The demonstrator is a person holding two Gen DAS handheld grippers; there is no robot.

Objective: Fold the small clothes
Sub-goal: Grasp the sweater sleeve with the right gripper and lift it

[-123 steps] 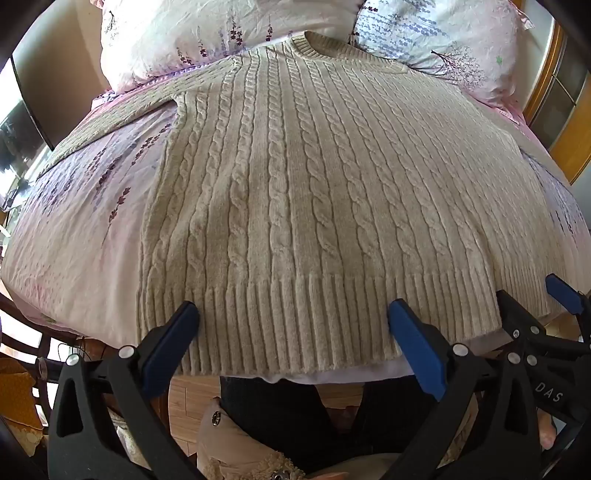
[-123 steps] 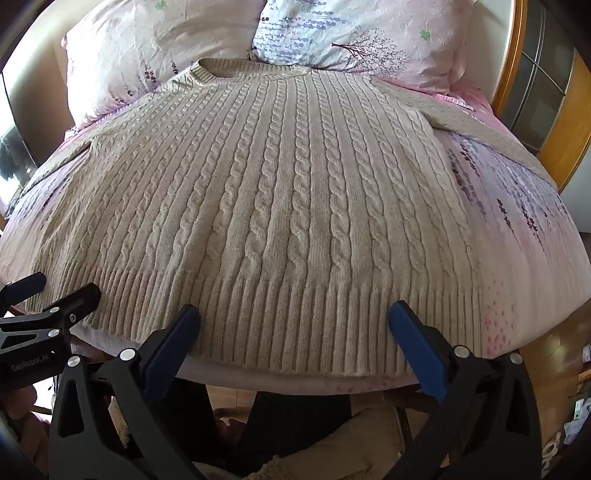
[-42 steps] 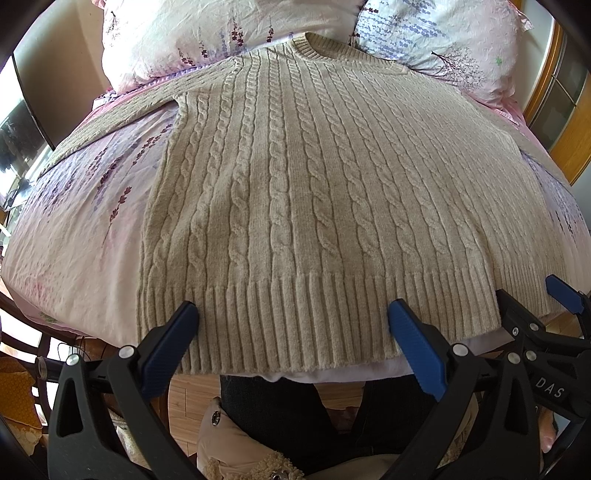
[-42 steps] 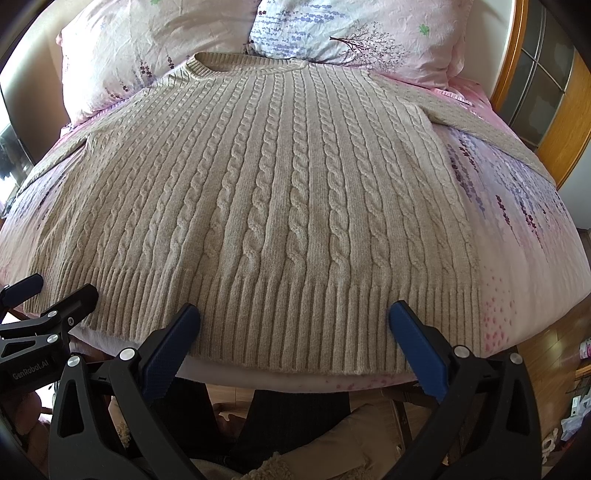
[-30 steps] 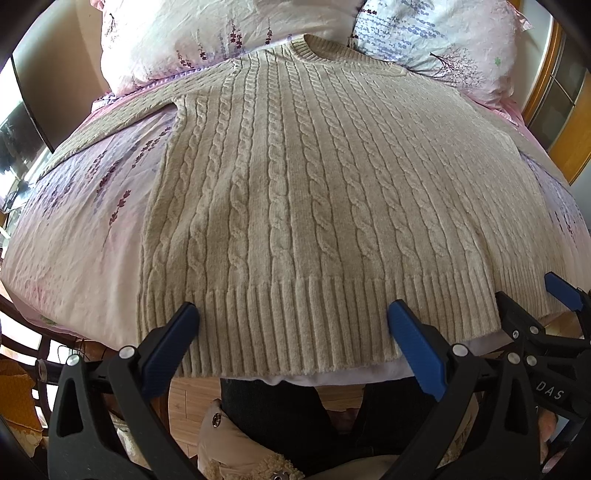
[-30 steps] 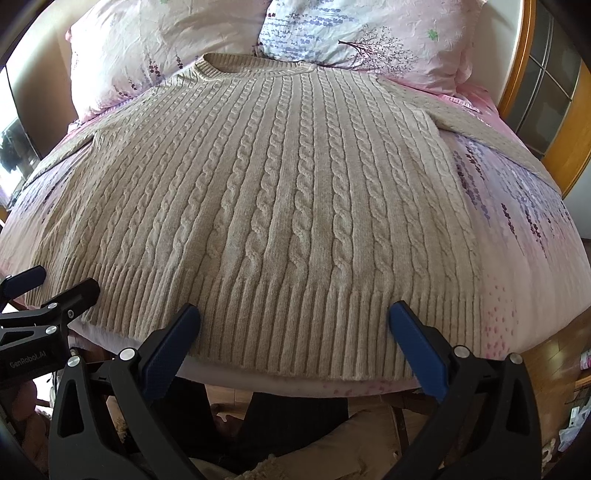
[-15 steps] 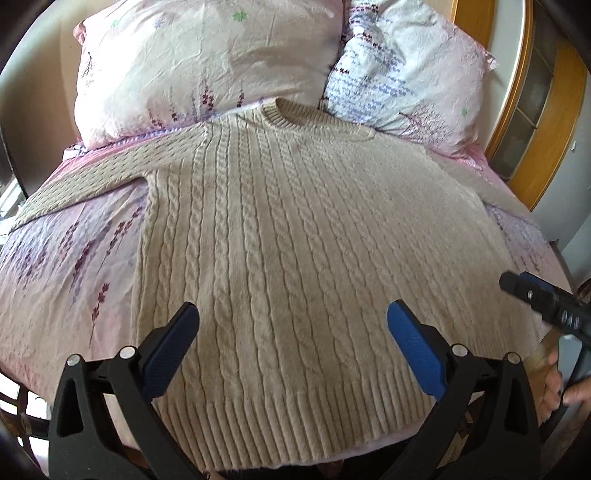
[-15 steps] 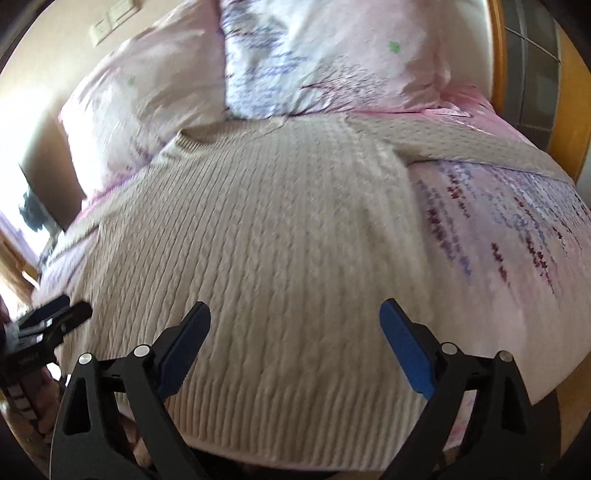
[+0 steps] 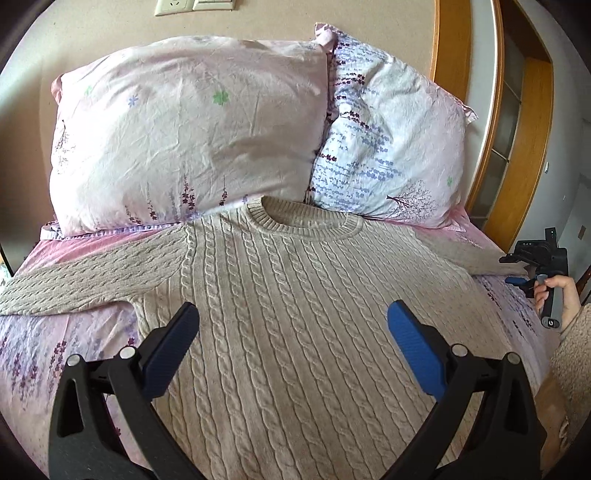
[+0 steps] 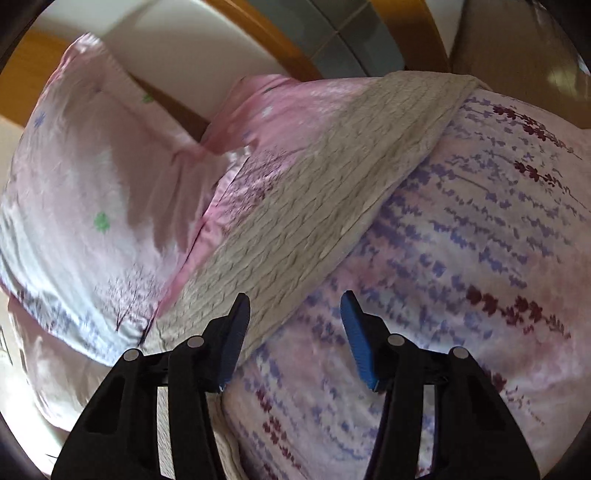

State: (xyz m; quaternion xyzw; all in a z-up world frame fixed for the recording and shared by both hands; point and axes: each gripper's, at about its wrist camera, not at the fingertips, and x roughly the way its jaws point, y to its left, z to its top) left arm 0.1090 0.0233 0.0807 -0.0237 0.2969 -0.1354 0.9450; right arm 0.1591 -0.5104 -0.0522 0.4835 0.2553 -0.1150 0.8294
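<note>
A beige cable-knit sweater (image 9: 295, 295) lies flat, front up, on the bed, collar toward the pillows, sleeves spread out to both sides. My left gripper (image 9: 291, 332) is open and empty, held over the sweater's chest. My right gripper (image 10: 293, 325) is open and empty, low over the right sleeve (image 10: 314, 192), its left finger at the sleeve's lower edge. The right gripper also shows in the left wrist view (image 9: 532, 273) at the far right, by the sleeve's end.
Two floral pillows (image 9: 192, 140) (image 9: 391, 147) lean against the wall behind the collar. The pink floral sheet (image 10: 461, 258) covers the bed. A wooden frame (image 9: 461, 103) stands along the right. A wall socket (image 9: 173, 5) is above the pillows.
Both grippers rose from the sweater's hem. The left moved forward over the chest. The right swung out to the right sleeve and narrowed its opening.
</note>
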